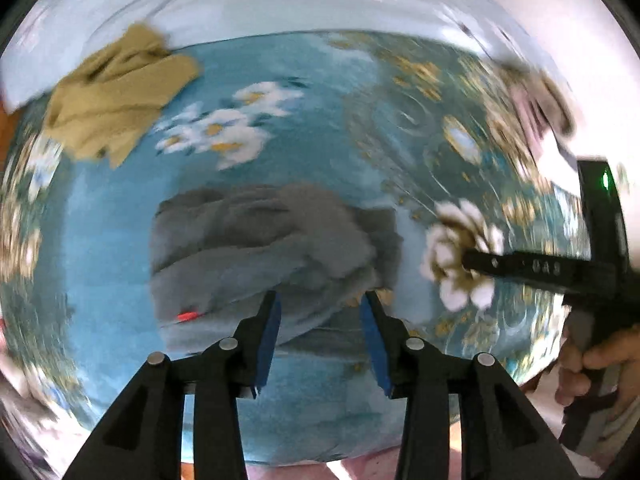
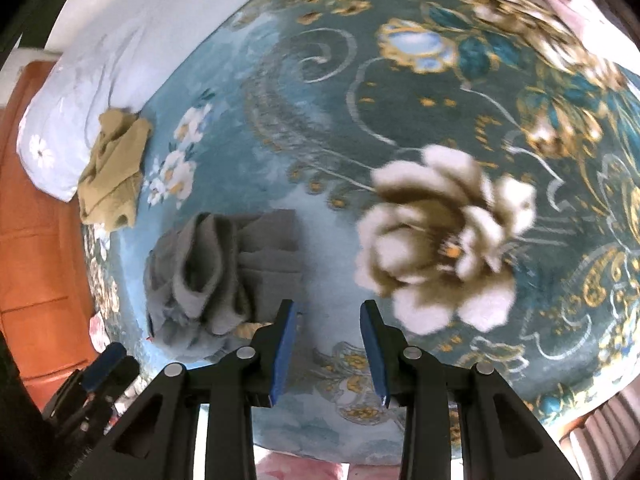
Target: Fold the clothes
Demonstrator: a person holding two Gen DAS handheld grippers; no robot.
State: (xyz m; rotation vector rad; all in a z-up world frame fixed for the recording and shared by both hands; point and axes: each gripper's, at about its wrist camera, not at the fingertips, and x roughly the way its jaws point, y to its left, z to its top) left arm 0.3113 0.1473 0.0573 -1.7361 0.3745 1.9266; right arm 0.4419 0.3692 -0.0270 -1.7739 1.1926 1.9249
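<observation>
The grey garment (image 1: 264, 248) is lying in a crumpled heap on the bed's teal floral blanket (image 1: 304, 80), near the edge closest to the person, and that is most likely why both tools are hanging over this part of the bed. The left gripper (image 1: 320, 300) is hovering directly above the heap's near edge with its jaws standing apart and nothing between the blue pads (image 1: 268, 344), which reads as an approach to pinch a hem or corner before the cloth can be spread flat. The right gripper (image 2: 328, 312) is sitting just to the right of the same heap, over bare blanket beside a large printed white flower (image 2: 440, 248); its jaws are also apart and holding nothing. Judging from that offset, it seems to be waiting to take the opposite side of the garment, so the two tools can pull the fabric taut between them. In the left view the right tool's black body is reaching in from the side, with the person's hand (image 1: 596, 364) wrapping its handle, well apart from the grey cloth. A second piece, the olive-tan garment (image 2: 112, 176), is resting bunched farther back, touching the pale blue pillow (image 2: 80, 112), probably set aside for its own turn. An orange floor (image 2: 36, 240) is showing beyond the bed's left edge. No fold is yet visible in the grey piece, so the task seems to be at its start. Both views are smeared with motion blur, so fine details of the cloth's seams cannot be told.
</observation>
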